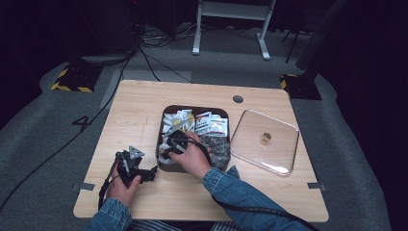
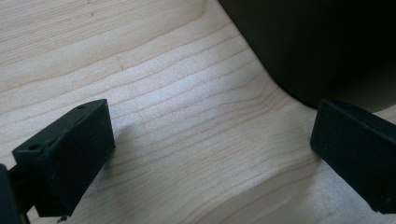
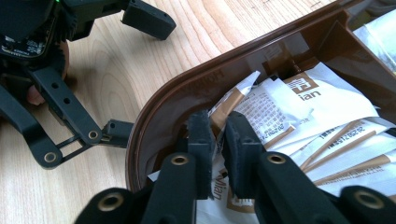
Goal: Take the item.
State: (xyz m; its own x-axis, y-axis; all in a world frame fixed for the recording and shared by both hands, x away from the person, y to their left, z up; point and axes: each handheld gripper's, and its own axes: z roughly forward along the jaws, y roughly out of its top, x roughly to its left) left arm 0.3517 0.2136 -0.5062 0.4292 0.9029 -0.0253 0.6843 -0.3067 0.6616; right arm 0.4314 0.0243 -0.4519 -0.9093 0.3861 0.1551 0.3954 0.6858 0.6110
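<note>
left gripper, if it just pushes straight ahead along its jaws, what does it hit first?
Most likely the dark brown box: its rounded corner sits just ahead of the open left gripper, slightly toward one jaw. Bare table lies between; depth is unclear.

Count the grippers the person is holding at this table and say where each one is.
2. The left gripper rests open on the table beside the brown box; the right gripper reaches into that box among the packets.

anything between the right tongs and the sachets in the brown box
Nothing visible. The right tongs are already inside the brown box, nearly shut around the edge of a white sachet. The clear lid lies off to the side.
</note>
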